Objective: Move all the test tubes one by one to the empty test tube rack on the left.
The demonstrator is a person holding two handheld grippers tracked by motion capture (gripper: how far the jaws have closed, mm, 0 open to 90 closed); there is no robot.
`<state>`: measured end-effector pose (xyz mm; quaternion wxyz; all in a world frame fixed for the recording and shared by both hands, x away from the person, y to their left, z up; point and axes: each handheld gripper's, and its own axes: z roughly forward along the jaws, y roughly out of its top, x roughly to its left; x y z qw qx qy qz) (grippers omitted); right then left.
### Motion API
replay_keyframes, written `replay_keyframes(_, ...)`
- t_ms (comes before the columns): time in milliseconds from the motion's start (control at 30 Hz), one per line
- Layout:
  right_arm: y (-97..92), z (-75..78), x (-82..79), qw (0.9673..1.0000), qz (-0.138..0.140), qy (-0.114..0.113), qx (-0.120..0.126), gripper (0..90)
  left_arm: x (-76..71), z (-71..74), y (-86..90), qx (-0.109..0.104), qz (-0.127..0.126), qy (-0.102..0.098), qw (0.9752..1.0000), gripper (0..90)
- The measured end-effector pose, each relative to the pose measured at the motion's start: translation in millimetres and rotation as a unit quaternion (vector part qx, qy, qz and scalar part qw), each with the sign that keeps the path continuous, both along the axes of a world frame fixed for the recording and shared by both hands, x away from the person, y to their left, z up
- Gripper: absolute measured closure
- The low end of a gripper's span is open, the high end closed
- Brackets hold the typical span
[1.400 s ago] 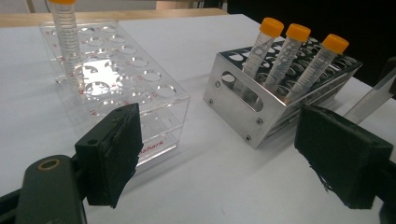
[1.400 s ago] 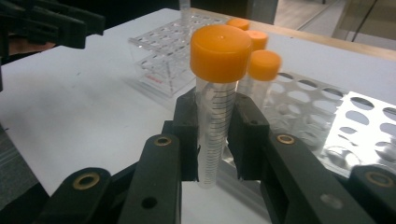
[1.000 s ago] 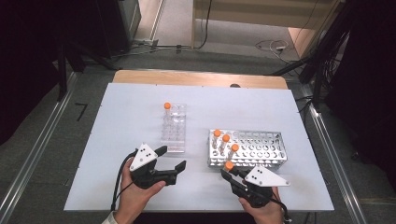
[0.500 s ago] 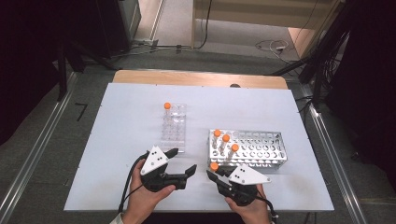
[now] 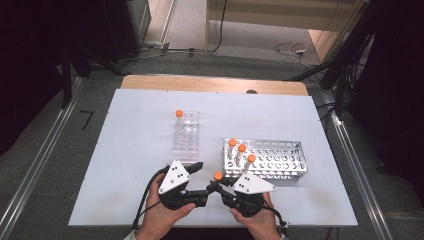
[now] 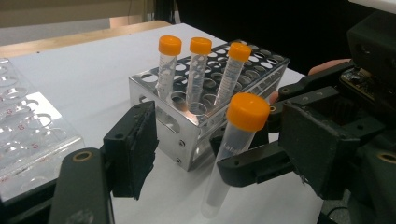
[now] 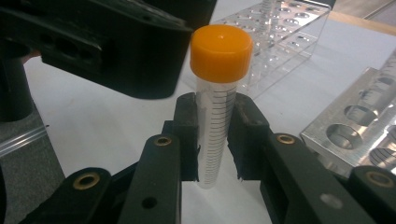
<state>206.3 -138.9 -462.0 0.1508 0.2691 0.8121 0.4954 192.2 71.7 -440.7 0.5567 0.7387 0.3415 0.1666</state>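
The white surface point(image 5: 130, 150) carries a metal rack point(image 5: 280, 160). At its 7 o'clock, two hands meet. The right gripper point(image 7: 212, 140) squeezes an upright orange-capped tube point(image 7: 215, 107). The left gripper point(image 5: 200, 181) reaches over, fingers apart and just closing, the tube not yet touched.

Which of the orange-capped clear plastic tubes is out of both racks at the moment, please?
The orange-capped clear plastic tube clamped upright in the right claw, just in front of the metal rack. Three others stand in that rack; one stands in the clear plastic rack.
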Motion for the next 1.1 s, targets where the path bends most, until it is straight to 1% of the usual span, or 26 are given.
replay_keyframes(133,5.4,0.6,-0.5,1.0,0.006,-0.002,-0.001,72.2,-0.6,-0.3,-1.4,0.005,-0.002,-0.007,1.0,36.3)
replay_keyframes(300,9.3,2.0,-0.6,0.9999,0.011,-0.003,0.0,72.2,-0.9,-0.2,-1.2,0.001,-0.007,-0.012,0.9999,48.4)
replay_keyframes(500,10.3,2.0,-0.8,0.9999,0.013,-0.003,0.0,72.2,-1.8,-1.0,-2.5,0.009,-0.016,-0.017,0.9997,61.4)
replay_keyframes(667,10.0,2.1,-0.7,0.9999,0.012,-0.004,0.0,72.2,-2.1,-1.5,-3.7,0.015,-0.022,-0.018,0.9995,68.0)
replay_keyframes(833,9.6,2.0,-0.7,1.0,0.01,-0.001,0.001,71.3,-2.3,-1.1,-3.5,0.02,-0.022,-0.024,0.9993,70.2)
replay_keyframes(900,9.4,2.4,-0.9,0.9999,0.011,0.002,0.004,65.0,-2.1,-0.9,-3.3,0.019,-0.024,-0.023,0.9993,70.3)
replay_keyframes(1033,8.8,3.2,-1.0,0.9998,0.013,0.009,0.01,48.1,-2.0,0.2,-1.6,0.016,-0.024,-0.021,0.9993,70.5)
replay_keyframes(1100,8.1,3.8,-1.7,0.9998,0.008,0.011,0.012,41.0,-1.9,0.7,-1.0,0.013,-0.024,-0.021,0.9994,70.5)
